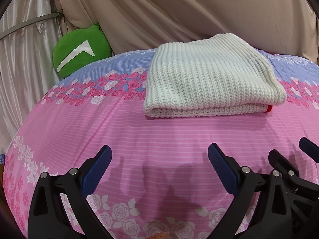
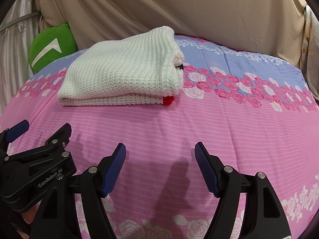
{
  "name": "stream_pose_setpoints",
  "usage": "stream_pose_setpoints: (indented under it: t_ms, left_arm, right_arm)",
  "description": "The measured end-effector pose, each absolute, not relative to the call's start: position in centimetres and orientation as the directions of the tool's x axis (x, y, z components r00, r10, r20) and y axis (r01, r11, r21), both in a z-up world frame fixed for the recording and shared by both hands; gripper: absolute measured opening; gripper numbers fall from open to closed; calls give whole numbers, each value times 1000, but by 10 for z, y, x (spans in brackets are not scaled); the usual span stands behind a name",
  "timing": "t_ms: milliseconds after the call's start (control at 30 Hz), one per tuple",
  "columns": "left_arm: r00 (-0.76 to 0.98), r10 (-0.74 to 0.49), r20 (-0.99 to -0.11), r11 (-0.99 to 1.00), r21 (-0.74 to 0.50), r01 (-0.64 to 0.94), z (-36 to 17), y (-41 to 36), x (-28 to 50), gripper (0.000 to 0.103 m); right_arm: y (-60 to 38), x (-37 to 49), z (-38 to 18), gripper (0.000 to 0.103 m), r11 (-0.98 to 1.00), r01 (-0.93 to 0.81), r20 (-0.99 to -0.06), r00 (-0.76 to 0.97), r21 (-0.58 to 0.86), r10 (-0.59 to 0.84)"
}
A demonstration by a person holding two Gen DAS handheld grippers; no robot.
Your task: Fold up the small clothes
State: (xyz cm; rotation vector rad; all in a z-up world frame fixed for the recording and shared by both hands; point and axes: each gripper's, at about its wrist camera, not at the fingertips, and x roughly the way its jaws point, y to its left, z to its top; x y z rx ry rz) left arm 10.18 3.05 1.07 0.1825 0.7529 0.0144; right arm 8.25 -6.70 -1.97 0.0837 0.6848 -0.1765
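Observation:
A white knitted garment (image 1: 209,75) lies folded in a thick stack on the pink and blue rose-print bed cover (image 1: 139,135). A small red patch shows at its near right corner. It also shows in the right wrist view (image 2: 123,69). My left gripper (image 1: 159,155) is open and empty, well short of the garment. My right gripper (image 2: 160,151) is open and empty too, near the front, to the right of the garment. The right gripper also shows at the lower right edge of the left wrist view (image 1: 287,149). The left gripper shows at the left of the right wrist view (image 2: 46,127).
A green round cushion (image 1: 79,49) with a white mark sits at the bed's far left, also in the right wrist view (image 2: 49,49). Beige draped curtains (image 1: 199,10) hang close behind the bed. The bed cover (image 2: 239,119) spreads to the right.

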Motion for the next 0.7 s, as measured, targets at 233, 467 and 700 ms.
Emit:
stream_pose_setpoints:
  t_ms: [233, 467, 700]
  left_arm:
    - [728, 76, -681, 984, 170, 56, 11, 31, 103, 95]
    - [740, 73, -669, 983, 174, 61, 12, 33, 103, 94]
    - [741, 66, -668, 982, 173, 69, 13, 34, 102, 90]
  right_arm:
    - [-67, 83, -20, 70, 979, 204, -637, 758, 22, -144]
    - [-68, 82, -20, 70, 977, 210, -635, 759, 26, -146]
    - [-65, 83, -20, 70, 976, 215, -635, 757, 17, -155]
